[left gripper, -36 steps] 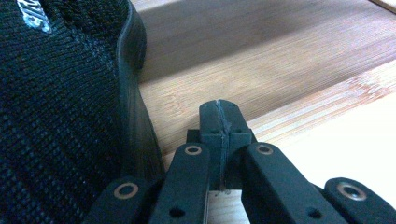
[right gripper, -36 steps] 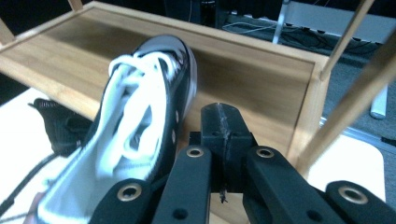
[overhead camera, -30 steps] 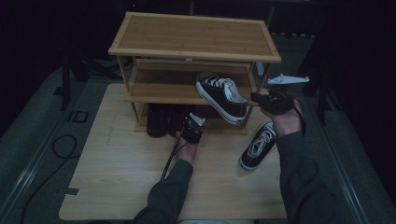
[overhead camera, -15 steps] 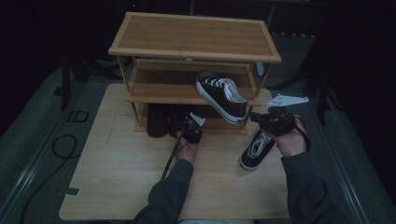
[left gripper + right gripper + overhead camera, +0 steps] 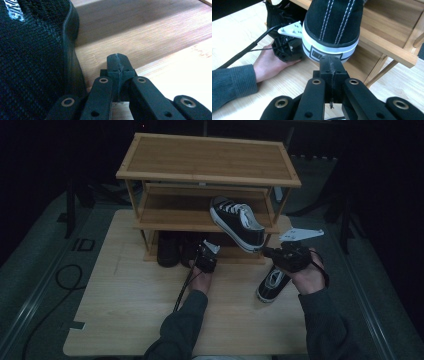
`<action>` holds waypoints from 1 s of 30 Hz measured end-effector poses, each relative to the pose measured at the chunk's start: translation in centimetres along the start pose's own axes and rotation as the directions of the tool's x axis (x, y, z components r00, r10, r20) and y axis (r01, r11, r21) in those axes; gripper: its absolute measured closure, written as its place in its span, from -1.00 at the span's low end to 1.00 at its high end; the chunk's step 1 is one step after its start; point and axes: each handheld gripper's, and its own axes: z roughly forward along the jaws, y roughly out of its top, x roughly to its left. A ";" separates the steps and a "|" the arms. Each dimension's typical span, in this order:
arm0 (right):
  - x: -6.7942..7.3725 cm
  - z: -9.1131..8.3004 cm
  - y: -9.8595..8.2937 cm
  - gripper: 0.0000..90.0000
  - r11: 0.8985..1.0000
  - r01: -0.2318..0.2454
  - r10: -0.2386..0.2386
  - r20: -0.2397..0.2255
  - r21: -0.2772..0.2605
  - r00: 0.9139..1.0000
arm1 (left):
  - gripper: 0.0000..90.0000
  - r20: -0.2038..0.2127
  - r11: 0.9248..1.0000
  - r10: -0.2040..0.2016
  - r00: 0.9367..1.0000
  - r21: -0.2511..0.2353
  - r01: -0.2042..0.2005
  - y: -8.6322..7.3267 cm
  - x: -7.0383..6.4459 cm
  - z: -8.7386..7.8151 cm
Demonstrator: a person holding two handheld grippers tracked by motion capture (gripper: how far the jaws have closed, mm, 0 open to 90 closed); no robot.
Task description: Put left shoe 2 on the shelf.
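a: high view first. wooden rack (image 5: 210,157) at the far side of the table (image 5: 130,320). black-and-white sneaker (image 5: 237,222) sits on the middle shelf, heel hanging off the front edge, toe pointing back and left into the rack. its long axis runs on a slant.

b: and the grippers?

a: right gripper (image 5: 267,253) is just below and in front of that overhanging heel, so right is the nearer one. left gripper (image 5: 205,255) is low at the bottom shelf beside a dark shoe (image 5: 169,251). second sneaker (image 5: 271,284) lies on the table under the right hand (image 5: 307,275).

b: left gripper view?

a: jaws pressed together, nothing between them. black knit shoe (image 5: 32,55) just to their left, wood board beyond. not touching as far as i can tell.

b: right gripper view?

a: jaws closed tight on nothing. sneaker heel (image 5: 330,43) is straight ahead and just above the tips, very near, can't tell if touching. heel faces the claw, toe away. left hand (image 5: 270,66) shows farther off at left.

b: next move?

a: my guess, a nudge on the heel along the shoe's length would seat it deeper, or the claw spreads to grab the heel.
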 end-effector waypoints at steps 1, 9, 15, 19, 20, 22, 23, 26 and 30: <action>0.0 0.0 0.0 1.00 1.000 0.001 -0.001 0.002 0.002 1.000 | 1.00 0.000 1.000 0.000 1.000 0.000 0.000 0.0 0.0 0.0; 0.2 0.4 0.0 1.00 1.000 0.002 -0.002 0.003 0.009 1.000 | 1.00 -0.003 1.000 -0.001 1.000 -0.001 0.001 0.0 -0.1 0.1; 0.3 0.4 0.2 1.00 1.000 -0.001 0.001 -0.004 0.002 1.000 | 1.00 -0.001 1.000 -0.005 1.000 -0.004 0.005 0.0 -0.2 0.1; 0.2 0.5 0.3 1.00 1.000 -0.005 0.005 -0.008 -0.003 1.000 | 1.00 -0.001 1.000 -0.004 1.000 -0.004 0.004 0.0 -0.2 0.1; 0.2 0.6 0.3 1.00 1.000 -0.005 0.005 -0.007 -0.004 1.000 | 1.00 -0.002 1.000 -0.001 1.000 -0.001 0.001 0.0 -0.3 0.1; 0.2 0.8 0.4 1.00 1.000 -0.005 0.005 -0.011 -0.004 1.000 | 1.00 -0.008 1.000 0.009 1.000 -0.002 -0.009 0.0 -0.3 0.1; 0.3 0.9 0.5 1.00 1.000 -0.006 0.006 -0.011 -0.005 1.000 | 1.00 -0.018 1.000 0.023 1.000 -0.005 -0.023 0.0 -0.5 0.1; 0.4 1.3 0.7 1.00 1.000 -0.008 0.008 -0.019 -0.013 1.000 | 1.00 -0.021 1.000 0.031 0.999 -0.005 -0.031 0.0 -0.6 0.1; 0.6 1.3 1.2 1.00 1.000 0.006 -0.006 -0.009 -0.020 1.000 | 1.00 -0.025 1.000 0.026 0.999 -0.009 -0.026 0.0 -0.6 0.2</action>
